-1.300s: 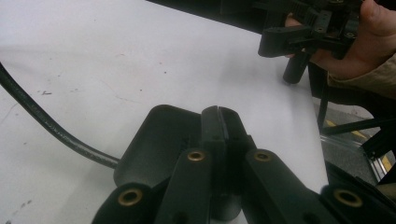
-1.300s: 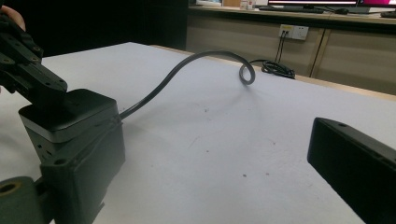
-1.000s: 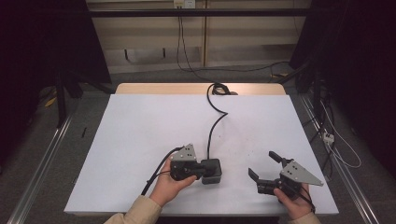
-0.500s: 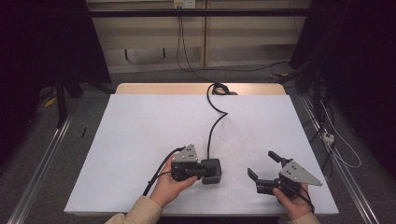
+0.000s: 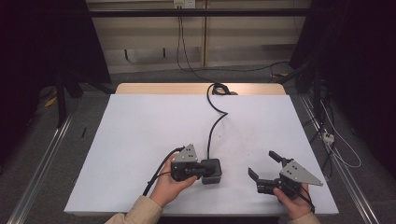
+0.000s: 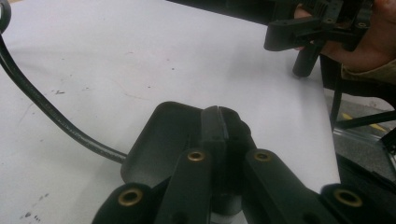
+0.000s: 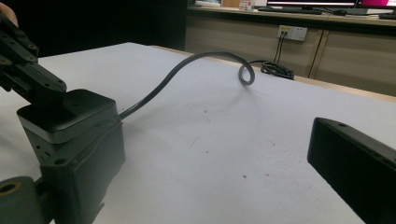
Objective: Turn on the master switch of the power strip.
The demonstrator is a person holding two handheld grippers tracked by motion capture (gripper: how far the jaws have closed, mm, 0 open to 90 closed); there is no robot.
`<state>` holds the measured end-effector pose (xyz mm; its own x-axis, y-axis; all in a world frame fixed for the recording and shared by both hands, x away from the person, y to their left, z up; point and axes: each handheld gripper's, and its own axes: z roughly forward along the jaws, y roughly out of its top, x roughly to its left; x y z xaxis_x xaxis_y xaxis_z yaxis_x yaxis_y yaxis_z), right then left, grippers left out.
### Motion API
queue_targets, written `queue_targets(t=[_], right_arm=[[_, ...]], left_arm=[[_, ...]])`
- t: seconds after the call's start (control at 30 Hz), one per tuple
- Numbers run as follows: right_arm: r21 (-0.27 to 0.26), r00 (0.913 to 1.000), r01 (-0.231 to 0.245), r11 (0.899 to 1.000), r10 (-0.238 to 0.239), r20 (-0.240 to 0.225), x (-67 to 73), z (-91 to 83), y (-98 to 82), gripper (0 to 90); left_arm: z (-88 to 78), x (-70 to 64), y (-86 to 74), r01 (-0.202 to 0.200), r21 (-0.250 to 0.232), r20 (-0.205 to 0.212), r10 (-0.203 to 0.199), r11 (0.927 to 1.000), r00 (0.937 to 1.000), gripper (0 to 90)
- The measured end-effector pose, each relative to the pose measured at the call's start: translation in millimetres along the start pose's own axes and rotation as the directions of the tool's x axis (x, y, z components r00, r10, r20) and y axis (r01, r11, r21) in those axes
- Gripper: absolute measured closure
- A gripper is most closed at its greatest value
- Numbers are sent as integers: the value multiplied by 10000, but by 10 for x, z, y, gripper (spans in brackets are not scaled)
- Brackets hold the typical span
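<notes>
Left gripper point(image 5: 205, 169): jaws closed together, pads meeting above the black box point(image 5: 212, 171), tips resting on its top; no grip around its sides discernible. Black box on the white table surface point(image 5: 140, 130), directly under those jaws, thick black cable point(image 5: 211, 133) running from it toward the table's far edge. Right gripper point(image 5: 262, 166): jaws spread wide, nothing between them, black box well apart, beyond the left-hand jaw tip.

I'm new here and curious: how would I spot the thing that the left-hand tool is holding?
Find the white table, then its near edge, where the left gripper is clamped on a small black box. Unlike anything nearby, a thick black cable snakes from it to the table's far edge.
</notes>
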<state>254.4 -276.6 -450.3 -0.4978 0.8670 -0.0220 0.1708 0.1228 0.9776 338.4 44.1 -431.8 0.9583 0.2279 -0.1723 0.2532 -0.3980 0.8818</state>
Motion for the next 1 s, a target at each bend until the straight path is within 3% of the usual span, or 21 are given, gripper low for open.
queue_targets(t=[0.1, 0.13, 0.2, 0.3, 0.4, 0.7, 1.0], right_arm=[[-14, 10000, -19, 10000, 19, -22, 2, -4, 5, 35], [-32, 10000, -7, 10000, 7, -28, 1, -5, 6, 35], [-30, 10000, -1, 10000, 1, -35, -4, -7, 7, 35], [-46, 10000, 12, 10000, -12, -21, -17, -8, 6, 35], [-53, 10000, -50, 10000, 50, -38, -23, -4, 7, 35], [-39, 10000, 6, 10000, -6, -90, -3, 6, 12, 35], [-61, 10000, -21, 10000, 21, -25, -19, -23, 12, 35]], left_arm=[[0, 31, -19, 299, -288, 135, -296, 9991, 9995, 900], [-11, 41, -18, 530, -298, -13, -531, 9981, 9986, 900], [-19, 65, -37, 1000, -733, 344, -977, 9923, 9946, 888], [-40, 50, -10, 831, -767, 400, -802, 9936, 9960, 885], [-63, 47, -12, 669, -636, 81, -665, 9957, 9978, 858], [-137, 56, 12, 796, -595, -220, -810, 9950, 9965, 604], [-258, 103, 10, 865, -532, -379, -885, 9948, 9954, 412]])
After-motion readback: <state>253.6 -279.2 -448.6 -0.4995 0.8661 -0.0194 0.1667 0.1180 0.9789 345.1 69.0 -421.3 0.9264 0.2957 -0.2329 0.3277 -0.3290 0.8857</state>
